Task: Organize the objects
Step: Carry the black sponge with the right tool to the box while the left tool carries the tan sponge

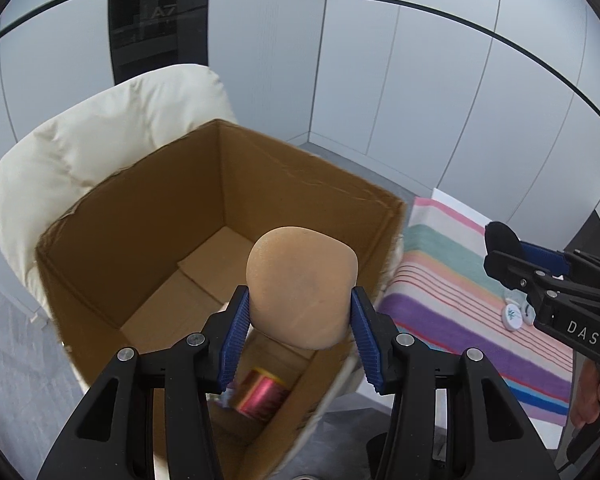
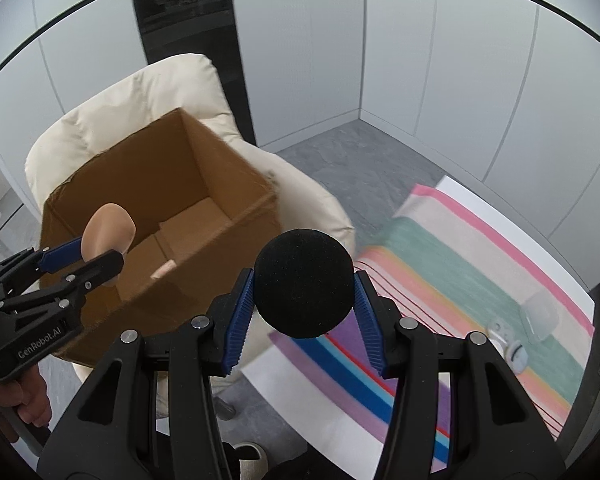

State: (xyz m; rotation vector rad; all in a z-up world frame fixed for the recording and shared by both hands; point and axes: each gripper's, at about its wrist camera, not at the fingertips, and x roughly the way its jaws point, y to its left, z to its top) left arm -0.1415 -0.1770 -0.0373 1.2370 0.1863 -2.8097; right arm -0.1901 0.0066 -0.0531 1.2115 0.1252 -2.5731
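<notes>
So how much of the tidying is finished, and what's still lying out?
Done: a pink thread spool already lies inside the brown cardboard box. In hand: the left claw grips a tan rounded sponge above the box, and the right claw grips a black foam ball. Left: small white round pieces and a clear container on the striped cloth.

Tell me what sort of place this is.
Probably an indoor room set up for recording, not a lived-in home: plain pale panelled walls, a grey floor, a cream padded chair holding an open cardboard box, and a striped cloth.
</notes>
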